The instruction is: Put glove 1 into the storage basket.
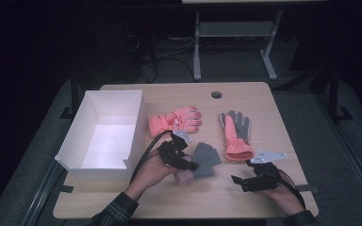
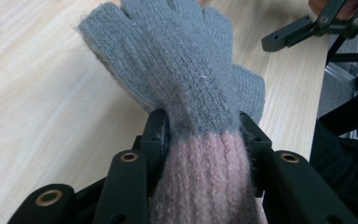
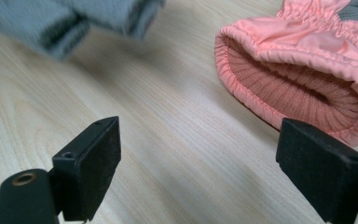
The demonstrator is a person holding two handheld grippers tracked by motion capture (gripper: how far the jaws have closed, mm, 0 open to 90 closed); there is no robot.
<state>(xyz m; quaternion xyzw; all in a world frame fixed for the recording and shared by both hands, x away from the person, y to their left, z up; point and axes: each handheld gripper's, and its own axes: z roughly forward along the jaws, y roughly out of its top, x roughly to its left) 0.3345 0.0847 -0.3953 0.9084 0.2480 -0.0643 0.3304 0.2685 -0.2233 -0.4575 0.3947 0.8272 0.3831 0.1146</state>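
Wooden table (image 1: 245, 197) from up high: three gloves and one white box (image 1: 102, 134). Left gripper (image 1: 191, 165) has the grey knit glove (image 1: 206, 159) clamped. Left gripper view: jaws squeeze it where grey meets the pink cuff (image 2: 205, 182). Right gripper view: right gripper (image 3: 198, 165) wide open, nothing held, orange glove (image 3: 303, 74) just beyond.

Grey knit glove (image 2: 186, 70), pink cuff, clamped at wrist, fingers outward.
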